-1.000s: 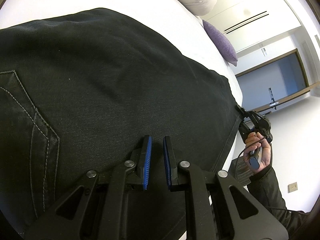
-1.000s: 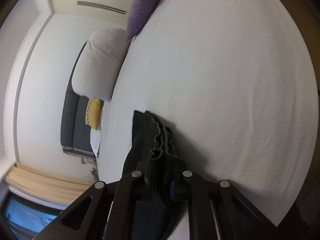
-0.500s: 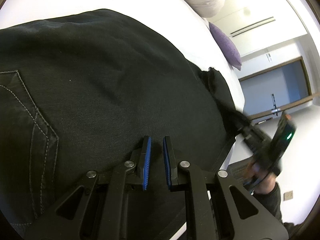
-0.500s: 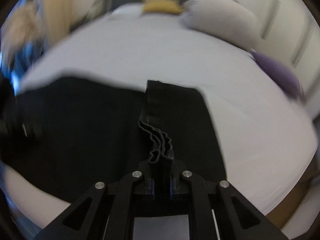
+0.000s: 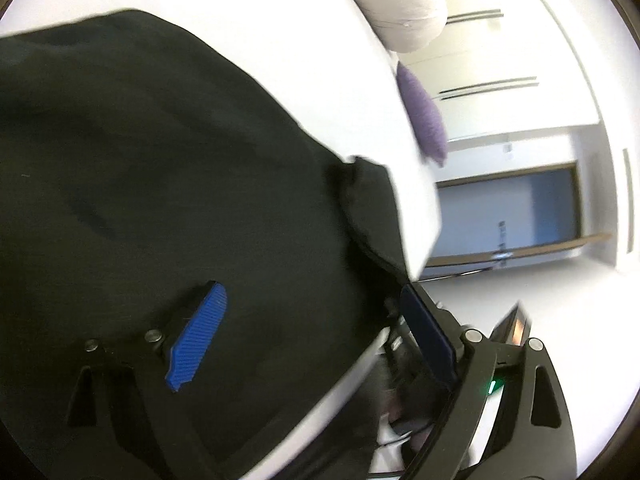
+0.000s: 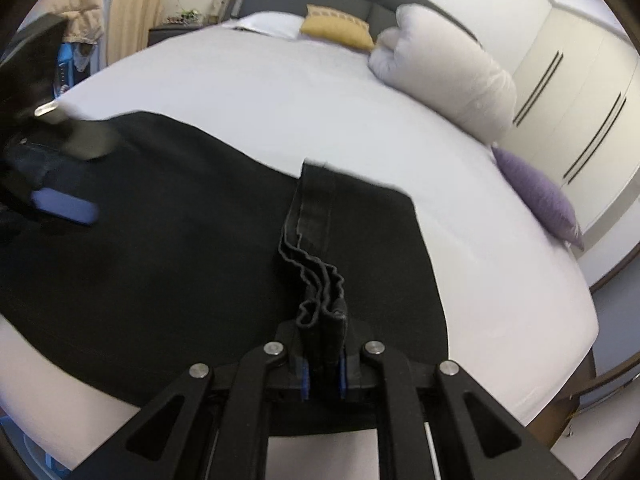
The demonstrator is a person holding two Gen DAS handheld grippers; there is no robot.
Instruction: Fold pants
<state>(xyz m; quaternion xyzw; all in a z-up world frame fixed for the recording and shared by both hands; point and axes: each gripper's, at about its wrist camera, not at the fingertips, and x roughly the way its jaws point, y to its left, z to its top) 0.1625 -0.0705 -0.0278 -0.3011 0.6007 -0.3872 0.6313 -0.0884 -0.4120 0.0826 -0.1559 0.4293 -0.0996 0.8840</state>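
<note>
My right gripper (image 6: 322, 376) clamps a bunched hem edge of the black pants (image 6: 180, 248), several layers stacked between the blue pads. Pants lie spread on the white bed (image 6: 280, 92), hem end folded over onto the rest. My left gripper (image 5: 316, 336) has jaws spread wide, holding nothing, hovering over the pants (image 5: 160, 160) near the bed edge. White duvet roll (image 6: 448, 76) and purple cushion (image 6: 540, 200) sit well apart, along the bed's far side.
</note>
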